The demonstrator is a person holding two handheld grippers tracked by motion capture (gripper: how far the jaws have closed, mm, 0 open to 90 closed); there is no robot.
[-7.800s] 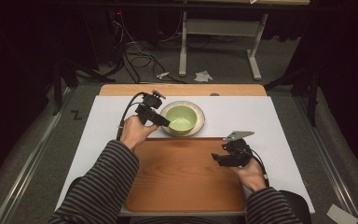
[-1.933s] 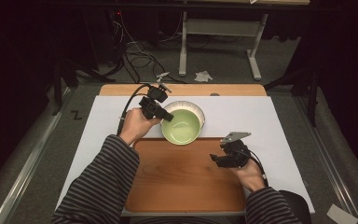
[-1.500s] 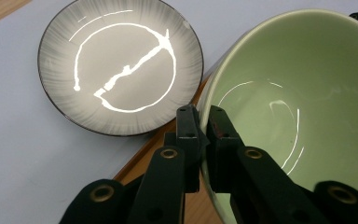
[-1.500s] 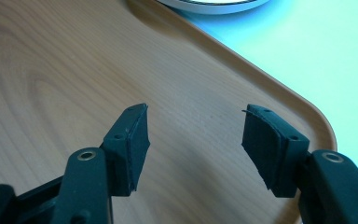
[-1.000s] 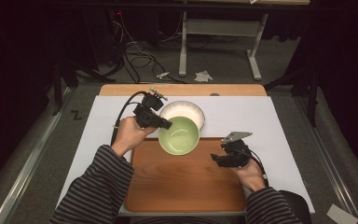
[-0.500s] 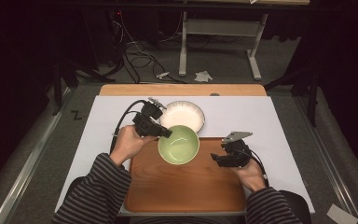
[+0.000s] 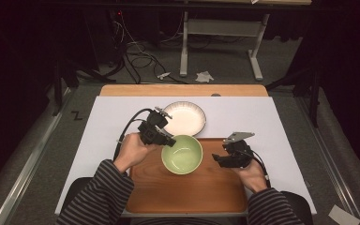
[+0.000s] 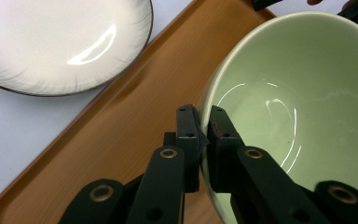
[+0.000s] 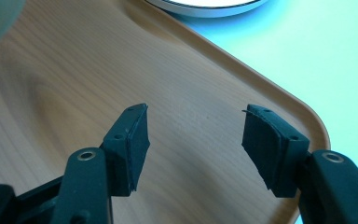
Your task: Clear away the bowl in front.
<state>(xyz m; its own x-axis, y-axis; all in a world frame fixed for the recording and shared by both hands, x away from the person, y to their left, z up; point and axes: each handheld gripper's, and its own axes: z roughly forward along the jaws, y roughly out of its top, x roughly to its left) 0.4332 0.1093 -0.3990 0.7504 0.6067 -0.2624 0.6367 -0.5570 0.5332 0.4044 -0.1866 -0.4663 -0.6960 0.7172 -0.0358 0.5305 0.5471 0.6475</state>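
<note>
Bowl: green bowl over wooden tray, top-centre, just beside white plate at its 12 o'clock.
L gripper: jaws nearly together, clamped on bowl rim at bowl's 10 o'clock; one pad inside, one outside.
R gripper: jaws wide apart, holding nothing, above tray at bowl's 3 o'clock.

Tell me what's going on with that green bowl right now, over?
Left gripper clamped on green bowl rim, over wooden tray. Right gripper open, empty. White plate behind, clear of path.
</note>
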